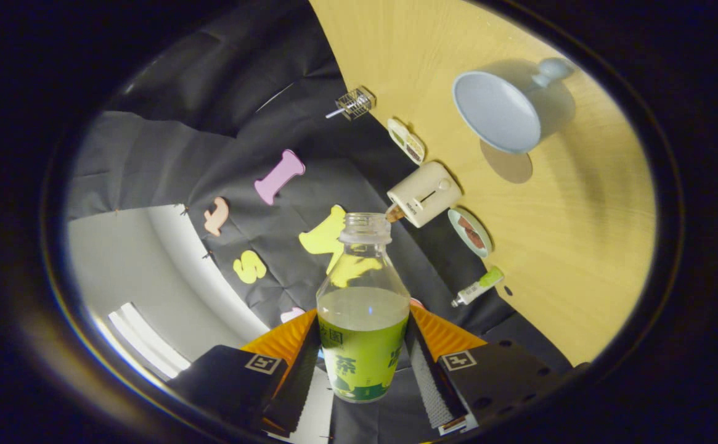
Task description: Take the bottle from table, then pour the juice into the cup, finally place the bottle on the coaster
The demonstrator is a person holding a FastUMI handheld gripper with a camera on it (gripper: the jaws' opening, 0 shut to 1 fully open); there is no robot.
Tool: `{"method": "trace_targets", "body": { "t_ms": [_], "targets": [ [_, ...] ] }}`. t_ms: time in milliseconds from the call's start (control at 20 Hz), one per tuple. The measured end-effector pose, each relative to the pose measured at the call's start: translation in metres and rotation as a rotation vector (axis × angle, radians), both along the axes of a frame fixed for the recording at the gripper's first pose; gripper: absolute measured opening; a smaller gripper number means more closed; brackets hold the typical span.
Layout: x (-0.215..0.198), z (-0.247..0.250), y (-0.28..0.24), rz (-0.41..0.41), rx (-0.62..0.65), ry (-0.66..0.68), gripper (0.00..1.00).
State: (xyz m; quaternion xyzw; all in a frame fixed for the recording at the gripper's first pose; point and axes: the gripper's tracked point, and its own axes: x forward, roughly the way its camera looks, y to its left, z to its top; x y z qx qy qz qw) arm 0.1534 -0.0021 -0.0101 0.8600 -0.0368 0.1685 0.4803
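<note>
I have the gripper [363, 364] clamped on the bottle [363, 308], both fingers pressing its labelled lower body from either side. The cap is off, and the green juice sits a little below the shoulder. The whole view is rolled hard to one side, so I judge the bottle is lifted clear of the worktop [580, 246] and being carried toward the pour, though no juice has reached the neck.

Beyond the bottle mouth, the cup [497, 111] with its knobbed handle stands on the wooden worktop, well apart from the neck, and just beside its base lies a round flat disc I take for the coaster [509, 163]. My next move calls for bringing the mouth over the cup's rim, then tipping further.

Along the worktop edge nearer the bottle sit a small tube [476, 288], a little dish [469, 231], a cream toaster [423, 194], a second small dish [406, 140] and a wire basket [355, 103]. The toaster lies closest to my path, so I must pass above it
</note>
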Motion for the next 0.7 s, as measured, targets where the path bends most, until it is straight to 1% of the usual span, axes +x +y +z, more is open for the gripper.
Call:
{"method": "trace_targets", "body": {
  "t_ms": [150, 250, 450, 600, 700],
  "targets": [
    [0.004, -0.011, 0.007, -0.042, -0.174, 0.028, 0.79],
    [0.007, -0.021, 0.01, -0.06, -0.315, 0.06, 0.79],
    [0.006, -0.028, 0.002, -0.132, -0.552, 0.083, 0.79],
    [0.008, -0.039, 0.003, -0.144, -0.73, 0.108, 0.79],
    [0.013, -0.047, -0.001, -0.16, -0.871, 0.12, 0.79]
  ]
}}
